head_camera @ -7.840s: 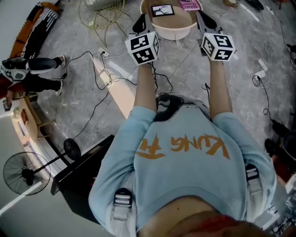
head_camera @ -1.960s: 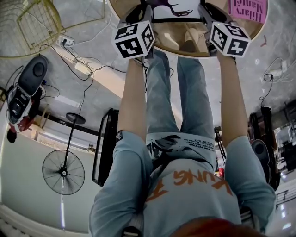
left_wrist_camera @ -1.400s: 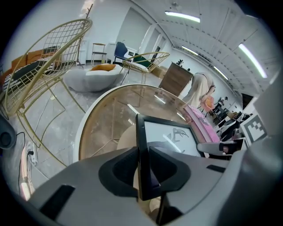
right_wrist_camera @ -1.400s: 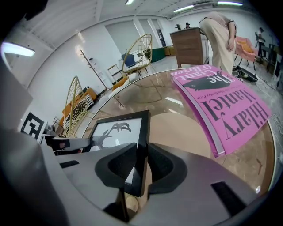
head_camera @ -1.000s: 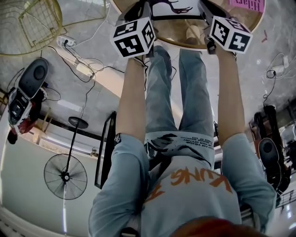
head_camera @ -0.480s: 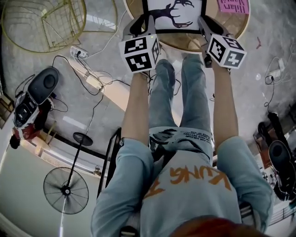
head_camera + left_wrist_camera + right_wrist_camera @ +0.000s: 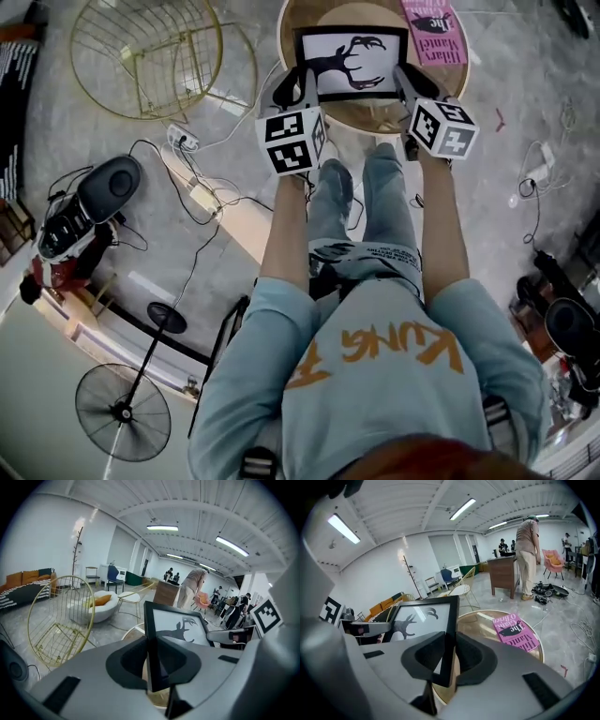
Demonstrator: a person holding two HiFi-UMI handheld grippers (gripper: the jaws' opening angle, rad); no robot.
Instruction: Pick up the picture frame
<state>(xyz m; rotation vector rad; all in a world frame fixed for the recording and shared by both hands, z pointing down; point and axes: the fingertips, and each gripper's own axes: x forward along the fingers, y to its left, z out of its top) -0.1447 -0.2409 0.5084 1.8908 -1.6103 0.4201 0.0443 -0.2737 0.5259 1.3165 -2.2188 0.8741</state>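
The picture frame (image 7: 352,64), black-edged with a black tree-like silhouette on white, hangs above the round wooden table (image 7: 373,119), held level between both grippers. My left gripper (image 7: 302,84) is shut on the frame's left edge, which stands upright between its jaws in the left gripper view (image 7: 153,660). My right gripper (image 7: 405,81) grips the right edge, its jaws closing on that black edge (image 7: 446,654). The frame (image 7: 179,629) shows its picture side in both gripper views (image 7: 419,620).
A pink book (image 7: 433,33) lies on the table's right side (image 7: 516,632). A gold wire chair (image 7: 150,52) stands to the left (image 7: 56,620). Cables and a power strip (image 7: 183,141) cross the floor; a fan (image 7: 122,412) stands lower left. People stand far behind (image 7: 529,557).
Both grippers have risen together with the frame between them; it has come up off the table, which now looks smaller and farther below.
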